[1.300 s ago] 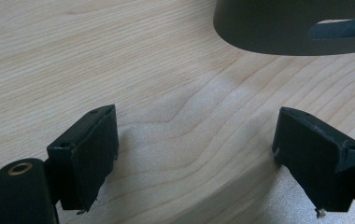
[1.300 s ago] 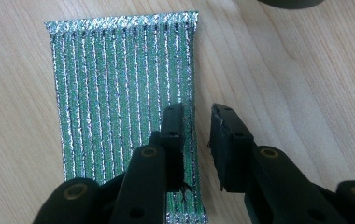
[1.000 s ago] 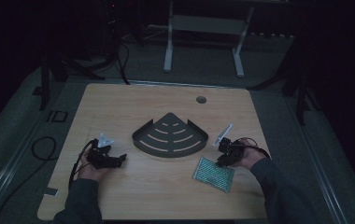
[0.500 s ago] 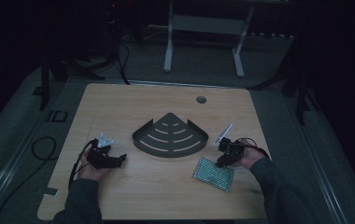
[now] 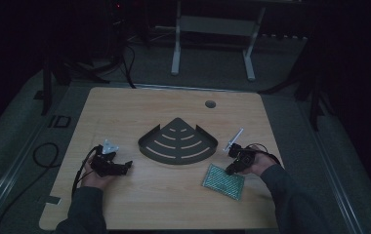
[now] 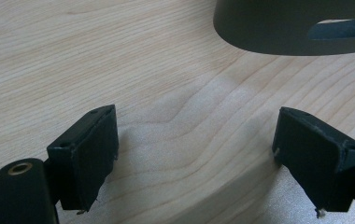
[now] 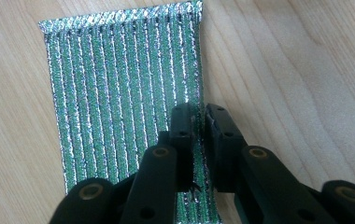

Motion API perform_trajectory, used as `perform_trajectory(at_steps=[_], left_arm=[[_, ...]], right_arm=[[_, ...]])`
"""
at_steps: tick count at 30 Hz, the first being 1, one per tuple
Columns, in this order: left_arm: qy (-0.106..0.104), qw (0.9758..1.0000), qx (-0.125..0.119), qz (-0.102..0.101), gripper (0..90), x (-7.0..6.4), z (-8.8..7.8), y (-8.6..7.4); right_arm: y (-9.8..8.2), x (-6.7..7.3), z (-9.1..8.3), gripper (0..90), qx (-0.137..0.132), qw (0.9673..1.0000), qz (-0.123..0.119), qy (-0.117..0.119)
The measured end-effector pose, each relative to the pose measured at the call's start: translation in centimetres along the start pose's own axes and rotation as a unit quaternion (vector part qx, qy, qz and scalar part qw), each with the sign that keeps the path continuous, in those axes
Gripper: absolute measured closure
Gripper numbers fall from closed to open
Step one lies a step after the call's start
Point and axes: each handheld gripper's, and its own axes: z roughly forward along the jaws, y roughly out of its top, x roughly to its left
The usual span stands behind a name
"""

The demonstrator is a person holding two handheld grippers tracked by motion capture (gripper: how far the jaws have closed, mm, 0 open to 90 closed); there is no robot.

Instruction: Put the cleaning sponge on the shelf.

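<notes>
From the high view, a dim wooden table (image 5: 125,117) carries a dark fan-shaped slotted corner shelf (image 5: 178,142) at its middle, with a green scouring pad (image 5: 223,181) lying flat toward the person's right front and well apart from the shelf. The left gripper (image 5: 120,167) rests low on the table just left of the shelf, pointing toward it, while the right gripper (image 5: 231,168) sits at the pad's near-right edge, a placement that suggests the pad is about to be lifted. In the left gripper view, the left gripper (image 6: 194,154) has its jaws spread wide over bare wood with nothing between them, and the shelf's curved wall (image 6: 278,28) stands a little ahead; it looks parked, ready to steady the shelf. In the right gripper view, the right gripper (image 7: 199,128) has its jaws drawn close together, pinching a raised fold at the long edge of the glittery ribbed pad (image 7: 119,88), probably because a thin flat pad offers no other purchase; the rest of it lies flat.
</notes>
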Motion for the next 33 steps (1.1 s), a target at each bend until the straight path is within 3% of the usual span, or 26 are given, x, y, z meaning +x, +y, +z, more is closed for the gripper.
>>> perform_trajectory(at_steps=[3, 9, 13, 33], left_arm=[[0.000, 1.0000, 0.000, 0.000, 14.8, 0.0, 0.0, 0.0], [0.000, 1.0000, 0.000, 0.000, 14.8, 0.0, 0.0, 0.0], [0.000, 1.0000, 0.000, 0.000, 14.8, 0.0, 0.0, 0.0], [0.000, 1.0000, 0.000, 0.000, 14.8, 0.0, 0.0, 0.0]], right_arm=[[0.0, 0.1, 0.0, 88.0, 0.000, 1.0000, 0.002, -0.006], [0.4, 0.8, -0.1, 89.6, 0.012, 0.9993, -0.017, -0.030], [0.5, 1.0, -0.3, 90.0, 0.014, 0.9991, -0.022, -0.035], [0.4, 0.7, -3.2, 90.0, -0.018, 0.9988, -0.011, -0.044]])
